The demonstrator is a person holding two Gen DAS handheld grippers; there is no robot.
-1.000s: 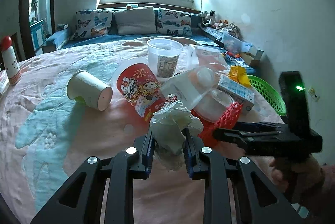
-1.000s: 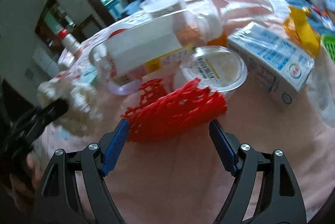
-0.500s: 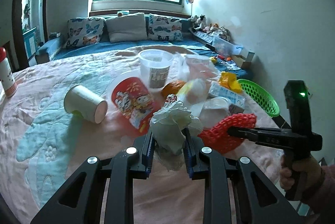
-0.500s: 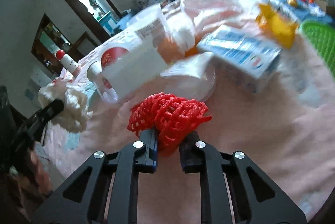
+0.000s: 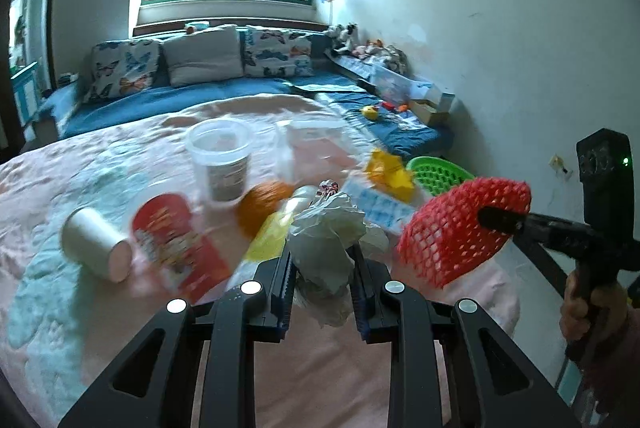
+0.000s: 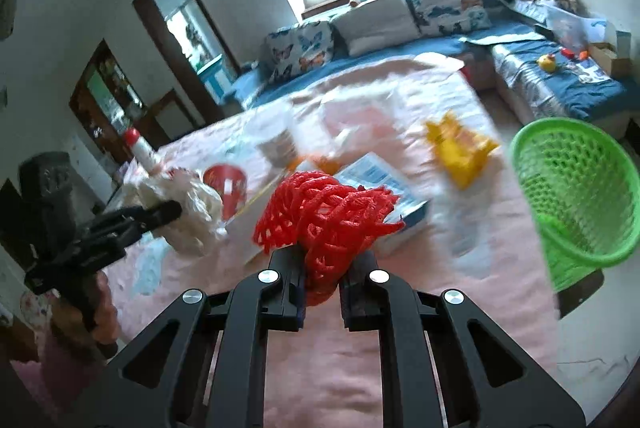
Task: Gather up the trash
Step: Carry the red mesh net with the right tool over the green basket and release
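Since a second ago: right gripper point(image 6: 322, 286) closed on red foam net point(image 6: 326, 216) and lifted it off pink bedspread point(image 6: 400, 368); net now crushed into bunched lump, mesh holes showing. Left gripper point(image 5: 322, 280) clamped tight on crumpled white tissue wad point(image 5: 328, 244), raised above clutter. Green mesh basket point(image 6: 576, 187) at bed edge, near right of net, apart from it.
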